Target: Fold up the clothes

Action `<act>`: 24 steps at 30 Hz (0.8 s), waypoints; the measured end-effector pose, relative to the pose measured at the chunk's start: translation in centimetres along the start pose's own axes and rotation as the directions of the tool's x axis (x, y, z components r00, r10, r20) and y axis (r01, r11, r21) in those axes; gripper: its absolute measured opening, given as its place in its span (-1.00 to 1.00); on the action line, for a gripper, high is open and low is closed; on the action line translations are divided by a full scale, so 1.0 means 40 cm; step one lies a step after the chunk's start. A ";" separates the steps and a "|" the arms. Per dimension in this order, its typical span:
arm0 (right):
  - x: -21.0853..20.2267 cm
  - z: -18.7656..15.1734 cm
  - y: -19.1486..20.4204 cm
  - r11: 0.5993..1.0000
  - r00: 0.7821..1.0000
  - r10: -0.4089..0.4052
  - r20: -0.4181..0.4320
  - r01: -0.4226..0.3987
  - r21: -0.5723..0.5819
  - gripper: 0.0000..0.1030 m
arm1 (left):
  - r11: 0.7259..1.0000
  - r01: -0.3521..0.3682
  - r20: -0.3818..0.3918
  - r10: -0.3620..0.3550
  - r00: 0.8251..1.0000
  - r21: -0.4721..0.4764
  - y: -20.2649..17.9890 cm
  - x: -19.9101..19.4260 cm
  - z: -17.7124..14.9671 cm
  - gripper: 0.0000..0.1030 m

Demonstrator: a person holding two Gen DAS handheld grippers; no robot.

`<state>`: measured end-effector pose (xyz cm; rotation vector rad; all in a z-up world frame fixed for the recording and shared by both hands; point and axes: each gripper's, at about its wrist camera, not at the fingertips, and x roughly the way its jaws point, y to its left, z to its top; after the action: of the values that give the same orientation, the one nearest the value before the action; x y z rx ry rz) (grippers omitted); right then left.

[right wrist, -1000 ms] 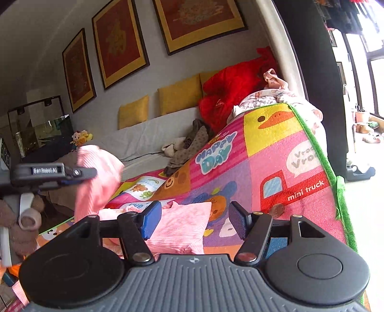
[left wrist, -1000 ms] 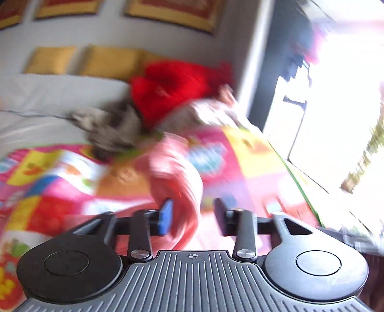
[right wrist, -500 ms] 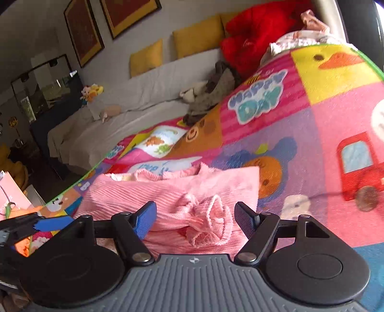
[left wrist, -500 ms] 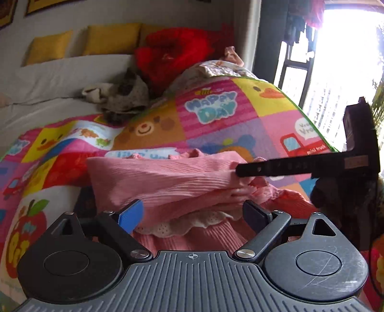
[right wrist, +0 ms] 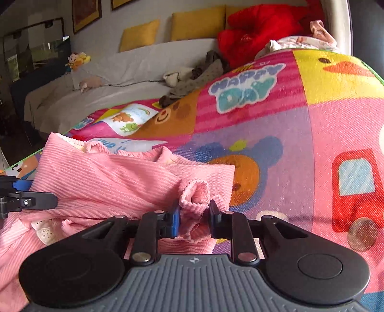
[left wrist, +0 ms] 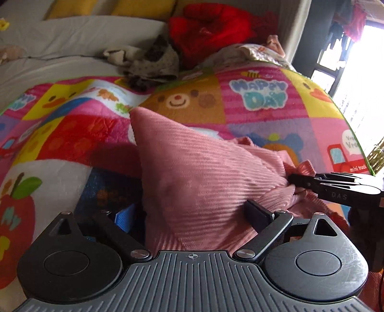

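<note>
The pink top [left wrist: 204, 177] lay on the play mat [left wrist: 259, 96], its ribbed cloth partly folded over itself, one corner raised into a peak and a white lace trim [right wrist: 45, 230] showing at the lower left edge. A bunched cuff [right wrist: 194, 194] stuck up at the near side of the top. The right gripper [right wrist: 194, 217] had its jaws drawn in close on that cuff, blue pad on one side and black on the other, the cloth squeezed between them. The left gripper [left wrist: 192, 216] sat with its jaws spread wide, one on either side of the raised fold, the cloth filling the gap between them without being clamped. In the left wrist view the right gripper's fingers [left wrist: 309, 182] came in from the right edge and met the top. Past the mat lay a grey heap of clothes [left wrist: 148, 62], a red cushion [left wrist: 211, 28], and yellow pillows [right wrist: 199, 21] along the wall.
</note>
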<state>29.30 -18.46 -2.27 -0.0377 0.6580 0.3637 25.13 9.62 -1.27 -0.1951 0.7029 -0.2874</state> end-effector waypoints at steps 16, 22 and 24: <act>0.147 0.195 0.077 0.998 0.999 0.003 -0.035 -0.005 -0.063 -0.06 | 1.000 -0.006 0.037 0.007 0.999 -0.013 0.000 -0.008 -0.012 0.86; 0.220 0.156 0.090 0.996 0.997 0.016 -0.080 -0.023 -0.086 -0.56 | 0.999 0.020 0.043 -0.018 0.999 -0.049 0.013 -0.013 -0.012 0.87; 0.187 0.156 0.100 0.994 0.998 0.019 -0.058 -0.025 -0.102 -0.80 | 0.994 0.047 0.053 -0.042 0.998 -0.103 0.033 -0.035 -0.003 0.87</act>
<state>37.08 -11.42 -1.50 -0.1395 0.6962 0.4193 24.29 11.30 -0.85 -0.3166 0.6640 -0.2874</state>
